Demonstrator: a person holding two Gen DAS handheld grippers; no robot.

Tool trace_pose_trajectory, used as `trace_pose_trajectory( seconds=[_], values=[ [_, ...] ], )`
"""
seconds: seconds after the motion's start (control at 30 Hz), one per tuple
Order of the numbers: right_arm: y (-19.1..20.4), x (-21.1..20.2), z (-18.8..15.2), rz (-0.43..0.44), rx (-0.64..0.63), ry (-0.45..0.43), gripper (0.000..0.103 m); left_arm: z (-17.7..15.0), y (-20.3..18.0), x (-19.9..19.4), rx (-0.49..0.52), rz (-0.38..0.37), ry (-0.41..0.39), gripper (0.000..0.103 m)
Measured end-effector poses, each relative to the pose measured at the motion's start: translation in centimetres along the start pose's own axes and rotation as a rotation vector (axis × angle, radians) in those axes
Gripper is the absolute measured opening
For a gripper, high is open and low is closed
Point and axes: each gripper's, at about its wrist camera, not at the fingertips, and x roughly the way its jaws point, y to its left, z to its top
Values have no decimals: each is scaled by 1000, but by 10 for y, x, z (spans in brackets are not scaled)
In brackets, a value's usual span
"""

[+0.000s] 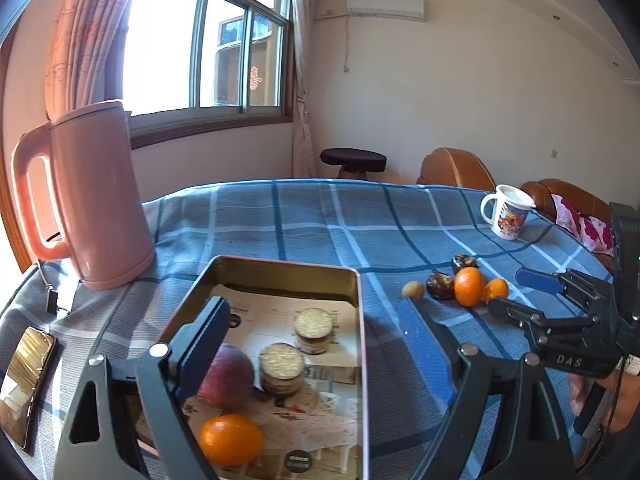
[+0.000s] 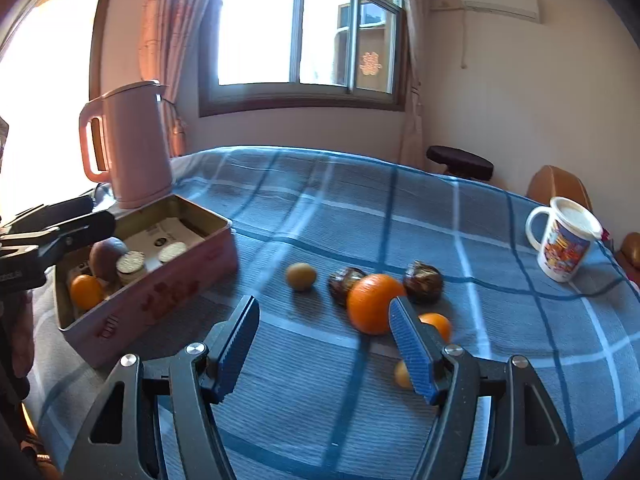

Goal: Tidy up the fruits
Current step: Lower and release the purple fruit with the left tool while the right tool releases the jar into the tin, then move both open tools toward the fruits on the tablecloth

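Left view: your left gripper (image 1: 316, 320) gapes wide over the tin (image 1: 280, 270), which holds a peach (image 1: 226, 376) and an orange (image 1: 231, 439), on the blue plaid cloth (image 1: 304, 224). Right view: your right gripper (image 2: 324, 312), also wide and empty, faces loose fruit (image 2: 374, 302) (window (image 2: 304, 28) behind).

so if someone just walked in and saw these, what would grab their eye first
Probably the big orange out on the blue plaid tablecloth, among smaller fruits, with the open right gripper hanging just short of it. Next, the pink tin at the left, already holding a peach, another orange and two stacks of biscuits, with the open left gripper over it. The tall pink kettle stands behind the tin.
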Motion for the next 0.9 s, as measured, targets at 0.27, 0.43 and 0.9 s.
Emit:
trace_pose_trajectory(
  seconds=[0.27, 0.43, 0.9],
  values=[
    [-51, 8, -13, -33, 104, 116, 57, 0, -60, 22, 102, -69, 55, 89],
    [-53, 25, -17, 10, 111, 201, 50, 7, -79, 29, 162, -66, 64, 91],
    [-69, 17, -16, -39, 131, 170, 29, 21, -106, 63, 159, -143, 138, 90]
  ],
)
